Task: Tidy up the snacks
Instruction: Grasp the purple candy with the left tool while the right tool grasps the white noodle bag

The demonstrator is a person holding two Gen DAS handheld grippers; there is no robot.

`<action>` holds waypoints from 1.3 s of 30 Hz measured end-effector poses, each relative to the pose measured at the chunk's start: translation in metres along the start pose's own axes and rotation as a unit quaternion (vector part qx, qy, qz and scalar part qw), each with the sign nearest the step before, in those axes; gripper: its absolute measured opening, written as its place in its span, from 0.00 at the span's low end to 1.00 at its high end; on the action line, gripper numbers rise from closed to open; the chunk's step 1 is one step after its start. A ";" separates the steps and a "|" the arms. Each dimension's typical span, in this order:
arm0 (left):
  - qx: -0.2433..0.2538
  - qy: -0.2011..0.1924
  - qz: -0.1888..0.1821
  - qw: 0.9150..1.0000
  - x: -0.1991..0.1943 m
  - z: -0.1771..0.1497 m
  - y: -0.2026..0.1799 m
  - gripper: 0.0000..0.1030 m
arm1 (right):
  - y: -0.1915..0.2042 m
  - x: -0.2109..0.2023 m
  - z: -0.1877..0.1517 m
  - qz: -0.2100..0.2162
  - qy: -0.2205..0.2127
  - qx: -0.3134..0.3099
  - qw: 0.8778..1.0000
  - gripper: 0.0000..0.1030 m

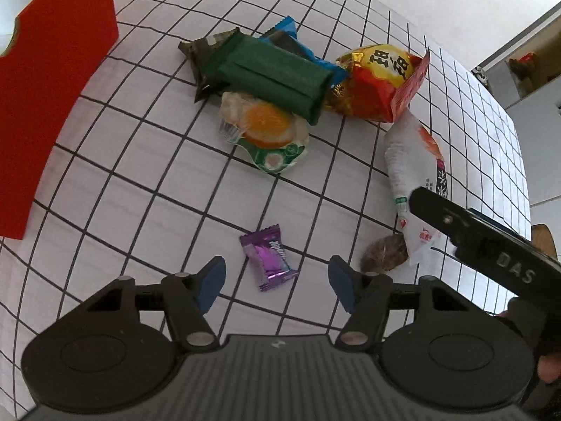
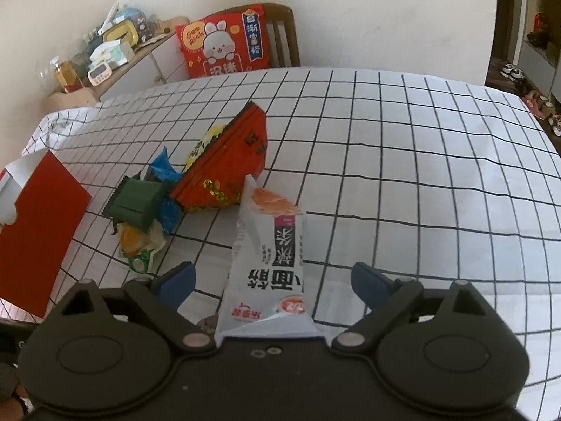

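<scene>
Red box [image 1: 52, 98] at the table's left edge, interior out of sight, contents impossible to tell. Seven snacks counted on the checked cloth [image 2: 420, 175]: green bar [image 1: 277, 73], blue packet [image 1: 298, 45] and dark wrapper [image 1: 200, 56] heaped with a jelly cup [image 1: 270, 133] and red-and-gold bag [image 1: 378, 80]; purple candy [image 1: 270, 256] lying apart; white packet [image 2: 270, 266] propped over a brown snack [image 1: 384, 254], mostly hidden.

Left gripper [image 1: 277, 280] spread wide above the candy, touching nothing. Right gripper [image 2: 273, 279] likewise apart, white packet between the fingers, unclamped.
</scene>
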State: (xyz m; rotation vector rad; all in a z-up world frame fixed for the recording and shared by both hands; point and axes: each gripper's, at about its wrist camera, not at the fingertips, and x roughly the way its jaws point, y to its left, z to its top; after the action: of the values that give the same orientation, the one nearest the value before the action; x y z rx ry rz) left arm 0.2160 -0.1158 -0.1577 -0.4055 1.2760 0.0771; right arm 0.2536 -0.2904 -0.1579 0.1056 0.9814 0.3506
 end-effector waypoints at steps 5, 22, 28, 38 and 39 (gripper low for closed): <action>0.013 -0.006 0.007 1.000 0.004 -0.001 -0.009 0.56 | 0.003 0.012 0.002 -0.001 0.013 -0.008 1.000 0.79; 0.045 -0.020 0.023 0.999 0.008 -0.001 -0.014 0.17 | 0.009 0.015 0.001 -0.012 0.009 -0.031 0.999 0.46; 0.045 -0.016 0.018 0.999 0.005 -0.001 -0.010 0.17 | 0.009 0.007 -0.001 -0.017 -0.003 -0.032 0.999 0.39; 0.040 -0.024 0.003 0.999 -0.021 -0.001 0.000 0.17 | 0.007 -0.031 -0.006 0.004 -0.021 -0.016 1.000 0.37; 0.038 -0.023 0.001 0.999 -0.025 -0.001 0.002 0.17 | 0.009 -0.034 -0.007 0.007 -0.022 -0.016 1.000 0.37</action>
State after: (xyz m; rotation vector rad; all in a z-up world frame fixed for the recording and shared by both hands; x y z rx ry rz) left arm 0.2072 -0.1106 -0.1353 -0.3353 1.2290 0.0383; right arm 0.2284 -0.2940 -0.1322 0.0894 0.9315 0.3748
